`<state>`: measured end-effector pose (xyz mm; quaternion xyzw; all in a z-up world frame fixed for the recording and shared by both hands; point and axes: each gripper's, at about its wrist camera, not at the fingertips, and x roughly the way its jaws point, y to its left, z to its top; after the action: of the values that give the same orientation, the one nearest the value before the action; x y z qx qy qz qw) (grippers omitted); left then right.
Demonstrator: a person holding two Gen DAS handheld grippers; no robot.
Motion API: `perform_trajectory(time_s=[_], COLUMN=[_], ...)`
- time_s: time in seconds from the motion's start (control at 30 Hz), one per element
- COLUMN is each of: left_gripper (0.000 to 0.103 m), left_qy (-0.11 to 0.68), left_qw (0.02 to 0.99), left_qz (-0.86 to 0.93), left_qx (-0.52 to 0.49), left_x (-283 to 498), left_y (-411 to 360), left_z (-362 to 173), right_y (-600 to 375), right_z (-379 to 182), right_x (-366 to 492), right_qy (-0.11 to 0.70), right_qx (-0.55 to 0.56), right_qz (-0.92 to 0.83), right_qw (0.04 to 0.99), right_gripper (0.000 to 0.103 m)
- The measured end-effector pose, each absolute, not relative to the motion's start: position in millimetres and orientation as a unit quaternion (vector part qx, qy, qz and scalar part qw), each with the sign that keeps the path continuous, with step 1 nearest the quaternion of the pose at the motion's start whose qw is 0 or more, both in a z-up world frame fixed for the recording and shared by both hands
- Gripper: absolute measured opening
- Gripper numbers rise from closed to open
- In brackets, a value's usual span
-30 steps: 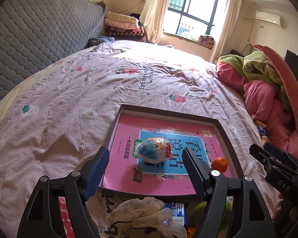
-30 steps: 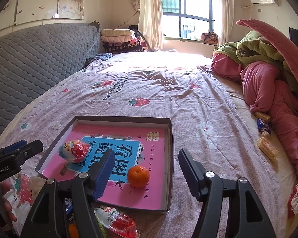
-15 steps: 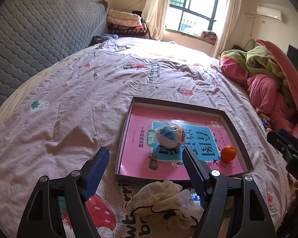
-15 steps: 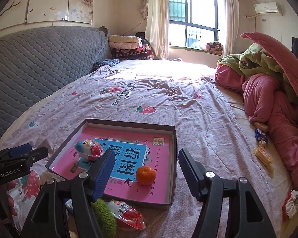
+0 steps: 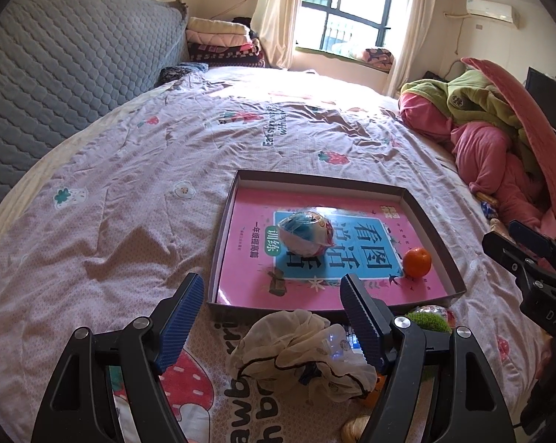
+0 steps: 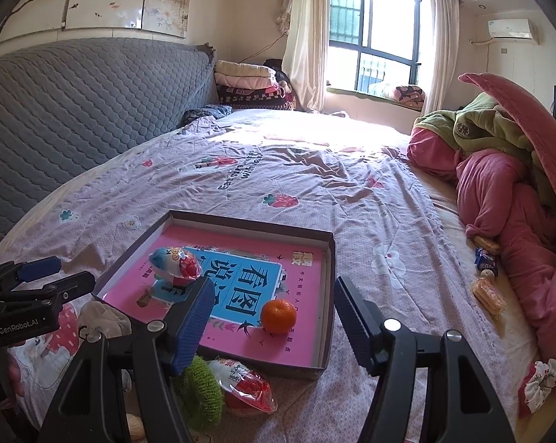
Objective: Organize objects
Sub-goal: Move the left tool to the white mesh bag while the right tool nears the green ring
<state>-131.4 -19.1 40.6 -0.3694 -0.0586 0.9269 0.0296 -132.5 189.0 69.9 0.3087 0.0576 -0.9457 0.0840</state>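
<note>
While a wide bed (image 5: 137, 192) under a strawberry-print sheet serves as the work surface, a shallow cardboard tray (image 5: 431, 217) sits near its foot as the evident collecting point, a pink workbook (image 6: 296, 273) lying flat in its bottom as a liner. Two things are already gathered on that book: a foil-wrapped toy egg (image 5: 305, 232) near the middle and a small orange (image 6: 278, 316) close to the tray's right wall, well apart from each other. The rest waits outside, bunched just beside the tray's near wall, probably because that is within easy reach of both tools: a crumpled cream cloth bag (image 5: 296, 347), a green fuzzy ball (image 6: 200, 391) and a red-and-clear snack packet (image 6: 246, 387) touching it. A few wrapped snacks (image 6: 486, 297) lie apart along the pink quilt (image 6: 507, 203) at the right. The left gripper (image 5: 272, 313) angles downward over the cloth bag, its blue-padded jaws spread wide and holding nothing. The right gripper (image 6: 272, 317) tilts down likewise over the tray's near corner, jaws parted somewhat less and equally empty, the orange framed between them but lying beyond the pads. Judging by the aim, the cloth bag looks the likeliest next pick.
</note>
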Motion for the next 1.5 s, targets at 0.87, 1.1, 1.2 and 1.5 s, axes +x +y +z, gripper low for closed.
perform_trajectory(time_s=[0.87,1.1,1.2,1.5], left_gripper=[0.077,0.077,0.077,0.077], left_qy=[-0.035,-0.010,-0.021,-0.022], left_qw=[0.053,0.057,0.064,0.070], left_qz=[0.917,0.918,0.913,0.907], left_qx=[-0.395,-0.392,-0.401,-0.415], left_x=[-111,-105,-105,-107], left_y=[-33,-26,-29,-31], left_z=[2,-1,-6,-17], right_y=[176,175,173,167], right_z=[38,29,27,15], right_x=[-115,-110,-108,-103], right_qy=[0.115,0.130,0.133,0.162], right_qx=[0.345,0.354,0.356,0.367], right_qz=[-0.927,-0.921,-0.919,-0.910], right_qw=[0.089,0.097,0.100,0.109], right_gripper=[0.066,0.066,0.066,0.066])
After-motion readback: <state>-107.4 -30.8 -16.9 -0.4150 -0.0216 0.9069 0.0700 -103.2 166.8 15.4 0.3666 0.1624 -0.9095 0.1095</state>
